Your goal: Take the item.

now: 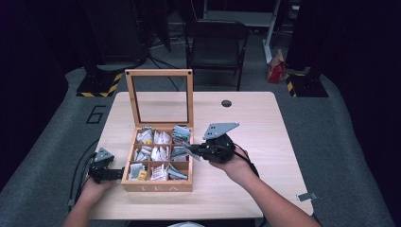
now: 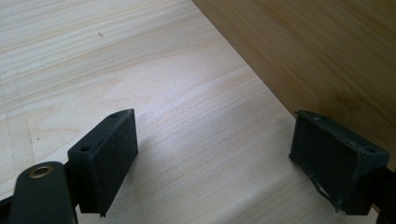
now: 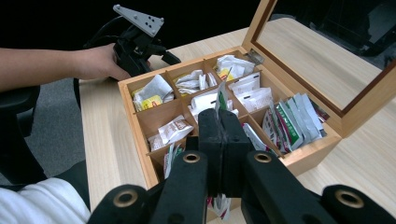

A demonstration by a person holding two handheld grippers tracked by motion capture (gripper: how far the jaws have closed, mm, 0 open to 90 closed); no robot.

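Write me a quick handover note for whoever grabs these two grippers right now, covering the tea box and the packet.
Right gripper: jaws shut on a tea packet, held above the right side of the open tea box.
Left gripper: jaws open, holding nothing, resting on the table against the box's left wall.
Box: lid upright, compartments filled with packets.
Done: one packet gripped and off the table.
Left: whether it is going in or coming out can't be told; finish that move, keep the box steadied.
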